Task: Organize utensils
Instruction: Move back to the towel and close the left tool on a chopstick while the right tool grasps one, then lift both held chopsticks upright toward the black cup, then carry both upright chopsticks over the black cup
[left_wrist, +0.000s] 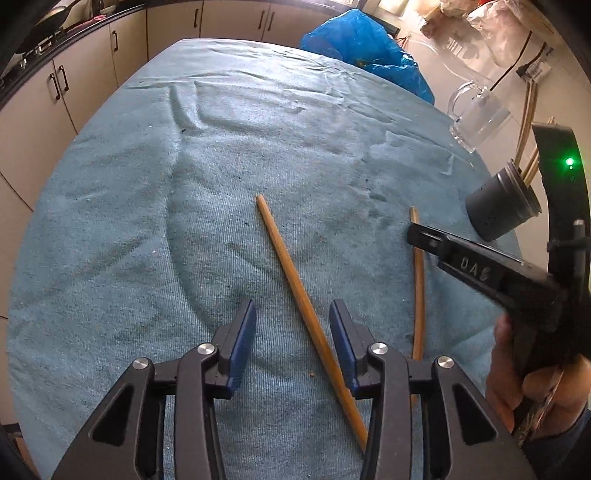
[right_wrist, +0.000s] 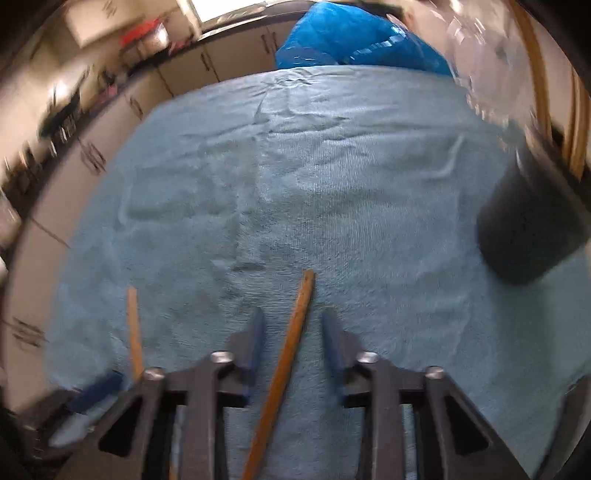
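A wooden chopstick (left_wrist: 295, 291) lies slantwise on the teal towel (left_wrist: 258, 147), passing between the blue pads of my left gripper (left_wrist: 293, 332), which is open and does not press on it. To its right lies a second chopstick (left_wrist: 418, 288), with my right gripper (left_wrist: 412, 236) reaching over its far end. The blurred right wrist view shows that chopstick (right_wrist: 291, 343) between the spread fingers of the right gripper (right_wrist: 293, 332), untouched. The first chopstick (right_wrist: 135, 332) shows at the left there. A dark cup (left_wrist: 498, 206) holding several chopsticks stands at the right.
A clear glass mug (left_wrist: 476, 118) stands behind the dark cup (right_wrist: 532, 229) near the towel's right edge. A blue plastic bag (left_wrist: 369, 48) sits past the far edge, and cabinets line the left. A hand (left_wrist: 535, 384) holds the right gripper's handle.
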